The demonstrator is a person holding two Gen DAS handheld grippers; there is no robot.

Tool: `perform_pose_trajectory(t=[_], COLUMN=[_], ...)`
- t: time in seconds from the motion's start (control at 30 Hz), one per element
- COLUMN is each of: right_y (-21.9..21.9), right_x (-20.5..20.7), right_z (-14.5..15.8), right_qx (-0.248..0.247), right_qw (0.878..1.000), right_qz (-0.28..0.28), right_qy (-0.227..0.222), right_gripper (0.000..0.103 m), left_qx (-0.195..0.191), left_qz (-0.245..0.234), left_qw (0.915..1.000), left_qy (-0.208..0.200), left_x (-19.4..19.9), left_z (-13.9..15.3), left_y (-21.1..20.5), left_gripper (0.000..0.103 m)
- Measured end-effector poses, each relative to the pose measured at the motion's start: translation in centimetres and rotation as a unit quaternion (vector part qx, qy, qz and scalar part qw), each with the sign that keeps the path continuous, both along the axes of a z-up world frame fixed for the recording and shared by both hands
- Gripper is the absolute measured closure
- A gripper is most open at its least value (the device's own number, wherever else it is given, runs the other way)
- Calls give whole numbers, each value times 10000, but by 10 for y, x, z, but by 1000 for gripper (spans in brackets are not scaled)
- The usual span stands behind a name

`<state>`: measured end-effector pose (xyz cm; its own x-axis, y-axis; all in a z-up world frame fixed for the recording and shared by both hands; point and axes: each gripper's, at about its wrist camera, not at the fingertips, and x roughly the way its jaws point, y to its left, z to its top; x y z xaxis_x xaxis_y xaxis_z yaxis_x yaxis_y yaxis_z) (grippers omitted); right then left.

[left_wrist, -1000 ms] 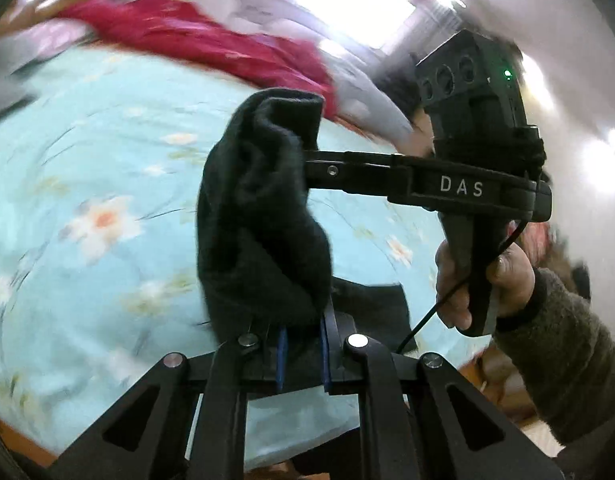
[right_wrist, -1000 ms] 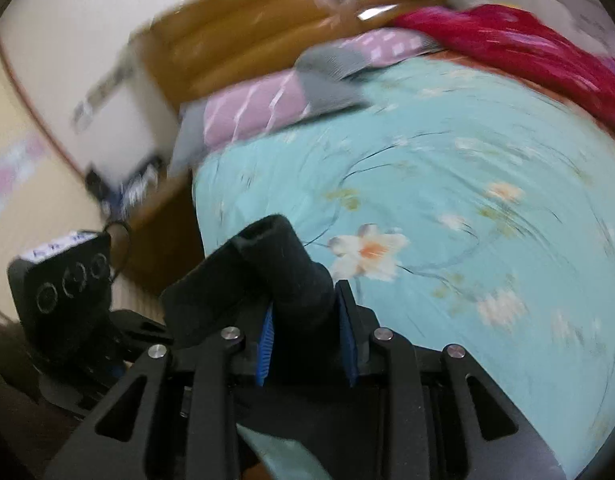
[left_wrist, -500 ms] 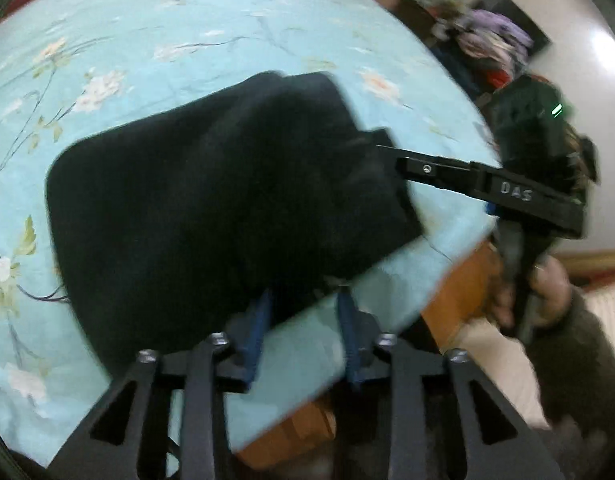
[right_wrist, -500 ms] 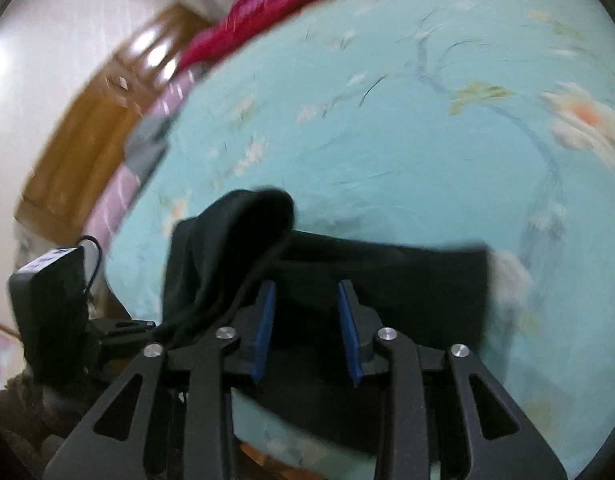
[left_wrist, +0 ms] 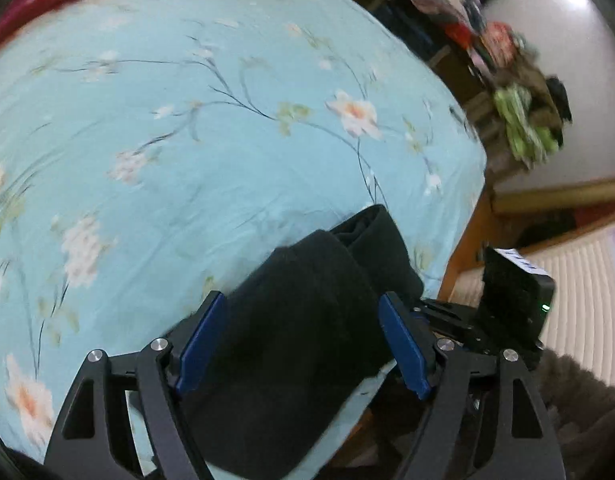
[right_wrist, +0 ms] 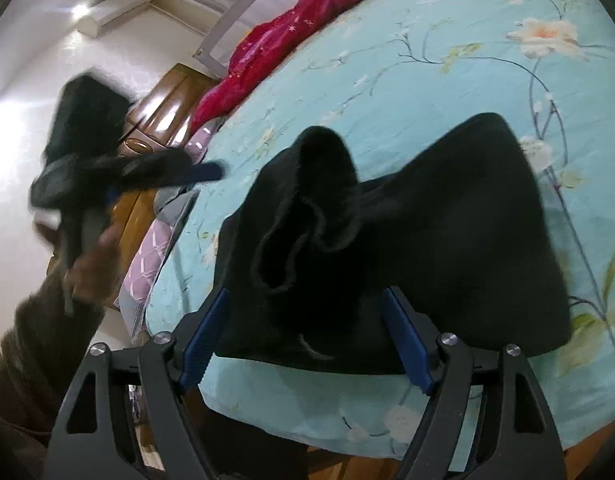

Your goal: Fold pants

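Note:
The black pants (right_wrist: 407, 248) lie folded in a thick bundle near the front edge of the bed. In the left wrist view the pants (left_wrist: 307, 320) fill the space between my fingers. My left gripper (left_wrist: 303, 344) is open, its blue pads apart on either side of the cloth. My right gripper (right_wrist: 307, 336) is open too, just in front of the bundle's near edge. The left gripper also shows blurred in the right wrist view (right_wrist: 139, 176), held up off to the left.
The bed has a light blue flowered sheet (left_wrist: 187, 120). A red blanket (right_wrist: 291, 36) and pink pillows (right_wrist: 163, 240) lie at the far end by a wooden headboard (right_wrist: 163, 104). A cluttered shelf (left_wrist: 507, 80) stands beyond the bed's corner.
Both grippers held the pants up a second ago, laid them on the bed, then opened and let go. The left gripper has pulled away to the left.

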<state>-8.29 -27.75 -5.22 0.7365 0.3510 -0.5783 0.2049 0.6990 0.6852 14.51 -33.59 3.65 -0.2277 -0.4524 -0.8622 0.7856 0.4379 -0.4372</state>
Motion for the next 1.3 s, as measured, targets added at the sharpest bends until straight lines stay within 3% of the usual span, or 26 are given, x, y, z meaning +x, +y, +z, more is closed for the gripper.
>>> perform_pose_trajectory(t=[0.07,0.2,0.23,0.27,0.3,0.33,0.4,0.47,0.57,0.63,0.67,0.77,0.8,0.87,0.97,1.03,1.07,1.13,1.17,1.23,1.3], right_y=[4,1,-1,1,3,3,-2,-9,-19,-32,-35,-45,-48,-52,-53,-59,-61,-63,-62,-58,-56], right_x=[1,2,1,2,4,12,18,15,-8,-30,-36,-43,-44,-51,-54,-62,-63,-70,-71,-70,-74], right_z=[-1,-5,-6,-7,-8,-13,-17,-11,14,21,17,-27,-45,-51,-34,-21,-16,-12,-11,-8,-6], right_qx=[-135,-18,-27,-81,-163,-122,142,542,906,1059,1079,1144,1274,1611,1291,917,753,531,459,274,186], right_qw=[9999,9999,9999,9998,9996,9998,9996,9983,9946,9916,9913,9902,9877,9821,9882,9916,9921,9919,9922,9926,9923], right_qz=[2,-114,-114,-114,-178,-161,-212,-207,-252,-428,-501,-781,-858,-975,-814,-911,-1005,-1152,-1162,-1174,-1189], right_qy=[26,-99,-126,-149,-157,-2,111,-68,-450,-602,-555,150,298,94,117,39,13,-28,1,145,301], right_gripper=[24,24,25,34,62,71,75,76,76,76,76,76,77,76,71,60,51,47,46,45,34], left_qx=[4,-63,-54,-84,-115,-113,-210,-502,-816,-798,-645,429,384,158,-48,-175,-166,25,105,163,267], left_qz=[-76,-194,-221,-208,-177,-124,6,-141,-396,-502,-528,-8,221,584,1203,1599,1876,2460,2723,3005,3291], left_qw=[9998,9961,9959,9969,9978,9983,9980,9974,9957,9955,9965,9987,9987,9980,9924,9858,9797,9633,9556,9482,9387], left_qy=[162,861,870,760,624,559,591,493,174,42,-74,-272,-238,-175,-273,-476,-682,-1073,-1121,-1015,-997], left_x=[7,0,-2,-4,-6,-6,-8,-18,-46,-62,-68,-71,-69,-67,-66,-69,-72,-80,-85,-91,-98], left_z=[-13,-52,-57,-59,-60,-60,-52,-27,5,1,-10,-76,-80,-71,-44,-29,-23,-20,-23,-29,-36], left_y=[-11,-2,-3,-2,-2,-1,4,5,-6,-25,-35,-59,-56,-47,-20,4,18,47,61,80,95], left_gripper=[25,25,30,35,49,55,59,59,53,36,36,36,35,35,32,24,23,22,22,22,22])
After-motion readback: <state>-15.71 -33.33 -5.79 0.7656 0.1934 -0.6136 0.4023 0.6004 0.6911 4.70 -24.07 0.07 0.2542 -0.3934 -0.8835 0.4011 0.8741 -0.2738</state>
